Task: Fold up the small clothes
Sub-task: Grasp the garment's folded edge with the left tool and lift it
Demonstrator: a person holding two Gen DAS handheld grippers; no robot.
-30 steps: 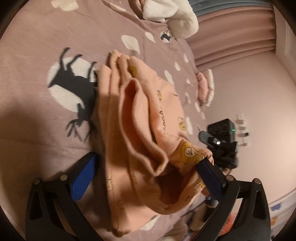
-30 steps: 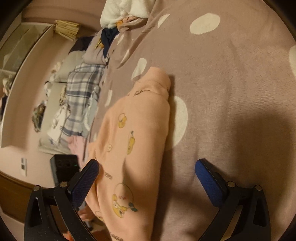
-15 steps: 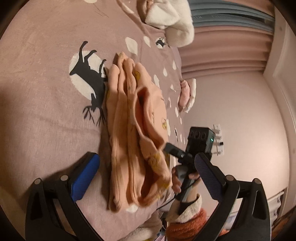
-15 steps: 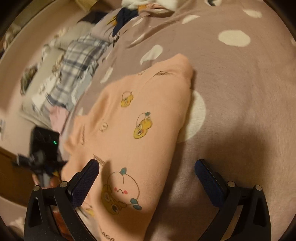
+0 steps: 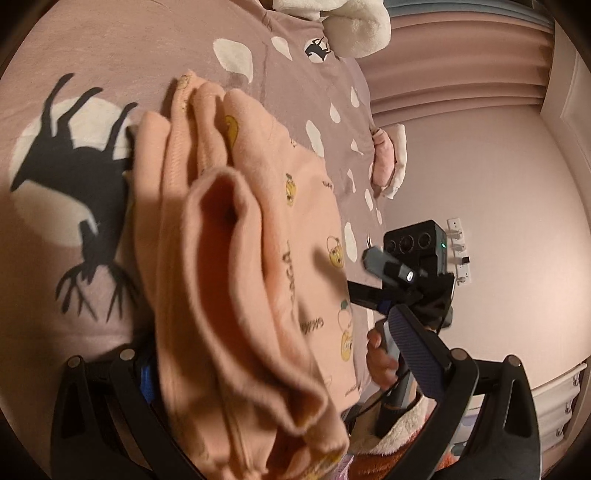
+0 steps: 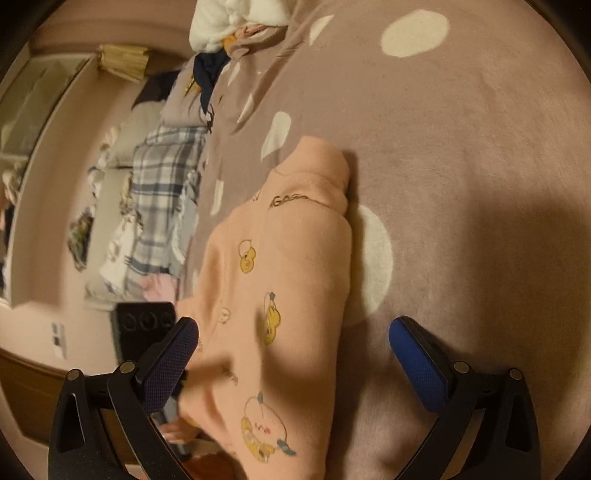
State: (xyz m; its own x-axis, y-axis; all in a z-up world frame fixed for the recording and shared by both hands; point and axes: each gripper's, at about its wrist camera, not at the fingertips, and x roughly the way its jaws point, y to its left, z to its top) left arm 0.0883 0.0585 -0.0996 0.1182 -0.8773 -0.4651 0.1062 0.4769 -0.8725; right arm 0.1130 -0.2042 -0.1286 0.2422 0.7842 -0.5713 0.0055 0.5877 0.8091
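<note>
A small peach garment (image 5: 258,236) with yellow cartoon prints lies folded in thick layers on a mauve bedspread (image 5: 110,44). My left gripper (image 5: 282,362) is open at the garment's near end. The bulging fold fills the gap and hides most of the left finger, while the blue right pad (image 5: 417,347) shows. In the right wrist view the same garment (image 6: 280,280) stretches away from my open right gripper (image 6: 293,365), its near end between the blue pads (image 6: 417,365). The right gripper's body (image 5: 406,266), held by a hand (image 5: 380,358), appears beyond the garment.
The bedspread (image 6: 461,129) has white spots and a black deer print (image 5: 77,177). A white fluffy item (image 5: 354,26) lies at its far end. Plaid cloth (image 6: 162,206) and other clothes are piled beside the bed. Pink curtains (image 5: 461,66) and a wall with sockets stand behind.
My left gripper has come lower and closer, so the garment's fold now fills its gap. The right gripper has shifted and tilted over the garment's far side. Both stay open.
</note>
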